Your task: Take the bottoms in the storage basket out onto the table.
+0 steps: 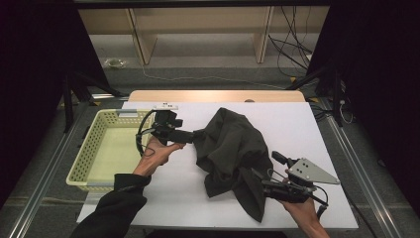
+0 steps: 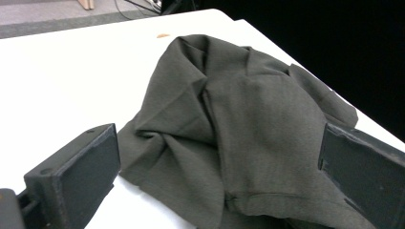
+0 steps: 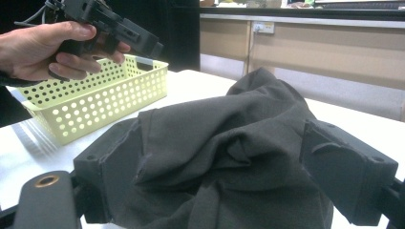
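A dark grey garment [image 1: 228,144] lies crumpled in the middle of the white table [image 1: 168,183]. My left gripper [image 1: 197,134] hovers at its left edge. Its jaws stand wide open in the left gripper view [image 2: 217,143], with the garment [image 2: 239,119] spread on the table just ahead of them. My right gripper [image 1: 258,179] is at the garment's near right flap. In the right gripper view [image 3: 222,138] its jaws stand apart on either side of a bunched fold of the garment [image 3: 258,105]. Farther off there, a hand holds the left gripper [image 3: 145,43] above the table.
A pale yellow perforated basket [image 1: 94,148] stands at the table's left edge, beside the left hand, and its wall [image 3: 95,100] appears in the right gripper view. Wooden shelving [image 1: 198,29] and cables lie on the floor beyond the table.
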Available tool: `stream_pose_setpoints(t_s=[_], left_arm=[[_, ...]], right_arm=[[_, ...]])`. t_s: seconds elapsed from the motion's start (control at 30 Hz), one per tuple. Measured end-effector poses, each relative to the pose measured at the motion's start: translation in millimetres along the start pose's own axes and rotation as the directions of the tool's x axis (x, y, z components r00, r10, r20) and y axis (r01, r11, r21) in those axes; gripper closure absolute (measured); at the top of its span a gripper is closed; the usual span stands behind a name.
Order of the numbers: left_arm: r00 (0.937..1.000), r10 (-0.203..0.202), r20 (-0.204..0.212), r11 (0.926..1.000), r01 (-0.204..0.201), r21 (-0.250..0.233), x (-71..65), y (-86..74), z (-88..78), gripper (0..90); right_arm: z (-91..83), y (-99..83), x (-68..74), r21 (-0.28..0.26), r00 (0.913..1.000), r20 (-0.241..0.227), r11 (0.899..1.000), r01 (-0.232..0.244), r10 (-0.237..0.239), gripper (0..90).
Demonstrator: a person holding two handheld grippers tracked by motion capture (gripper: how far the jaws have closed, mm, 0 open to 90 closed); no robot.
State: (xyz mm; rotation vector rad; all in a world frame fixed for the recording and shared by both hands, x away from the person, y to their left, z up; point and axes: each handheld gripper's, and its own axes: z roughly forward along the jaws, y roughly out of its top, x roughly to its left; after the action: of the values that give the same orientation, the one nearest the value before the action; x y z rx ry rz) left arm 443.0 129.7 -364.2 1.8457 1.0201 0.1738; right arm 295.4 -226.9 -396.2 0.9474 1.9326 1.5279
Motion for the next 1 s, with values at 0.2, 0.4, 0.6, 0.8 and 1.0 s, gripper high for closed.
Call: stream_pose_setpoints(t_s=[0.2,0.4,0.6,0.8,1.0], left_arm=[[0.9981,-0.027,-0.056,0.9985,0.024,-0.05,10.4,-0.2,-11.9,0.0],[0.9928,-0.05,-0.109,0.9969,0.043,-0.066,22.4,-1.0,-24.5,0.0],[0.9878,-0.06,-0.144,0.9957,0.049,-0.078,43.4,-4.4,-42.6,1.8],[0.9772,-0.089,-0.193,0.9928,0.071,-0.096,58.1,-5.2,-60.0,1.9],[0.9675,-0.101,-0.232,0.9922,0.081,-0.095,69.4,-6.7,-73.5,2.1]], right_arm=[[0.2,-0.2,-0.1,0.001,1.0,-0.001,1.0,0.002,-0.002,15.9],[0.8,-0.4,0.7,-0.009,1.0,-0.002,1.0,0.005,-0.005,15.9],[1.2,-0.6,0.7,-0.006,1.0,0.0,1.0,0.003,-0.003,15.9],[1.6,-1.0,0.6,-0.007,1.0,-0.001,1.0,0.006,-0.006,15.9],[1.6,-0.8,0.8,-0.002,1.0,-0.001,1.0,0.002,-0.002,15.9]])
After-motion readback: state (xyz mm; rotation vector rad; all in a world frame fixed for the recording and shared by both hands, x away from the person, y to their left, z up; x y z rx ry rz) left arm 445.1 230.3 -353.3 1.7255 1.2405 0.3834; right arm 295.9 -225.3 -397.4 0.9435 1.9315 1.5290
